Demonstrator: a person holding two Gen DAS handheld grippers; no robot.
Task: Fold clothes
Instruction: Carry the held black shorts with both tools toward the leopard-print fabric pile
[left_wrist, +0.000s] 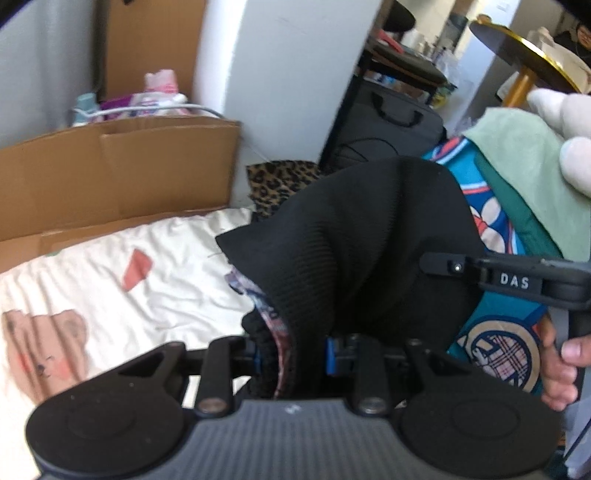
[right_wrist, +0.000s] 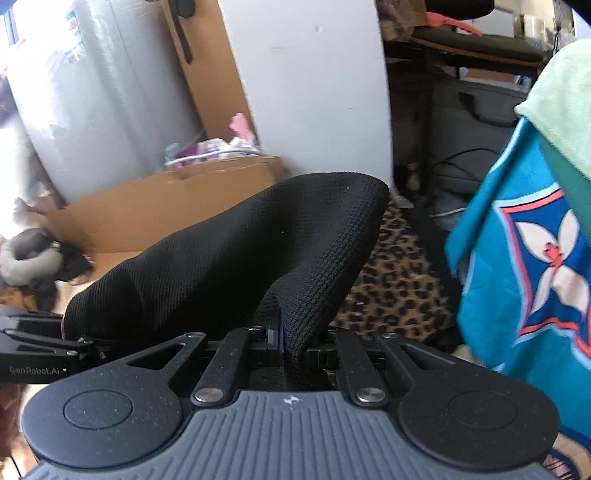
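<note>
A black ribbed knit garment (left_wrist: 351, 236) hangs in the air between my two grippers, above a white bedsheet with bear prints (left_wrist: 110, 280). My left gripper (left_wrist: 295, 350) is shut on its lower edge, where a patterned inner lining shows. My right gripper (right_wrist: 291, 347) is shut on another edge of the same garment (right_wrist: 240, 251). The right gripper also shows in the left wrist view (left_wrist: 443, 267) at the garment's right side, and the left gripper shows at the left edge of the right wrist view (right_wrist: 44, 347).
A teal patterned cloth (right_wrist: 517, 258) and a pale green cloth (left_wrist: 524, 155) hang at the right. Cardboard boxes (left_wrist: 110, 173) stand behind the bed. A leopard-print fabric (right_wrist: 399, 288) lies beyond the garment. A white pillar (left_wrist: 280, 81) and a black bag (left_wrist: 388, 125) stand behind.
</note>
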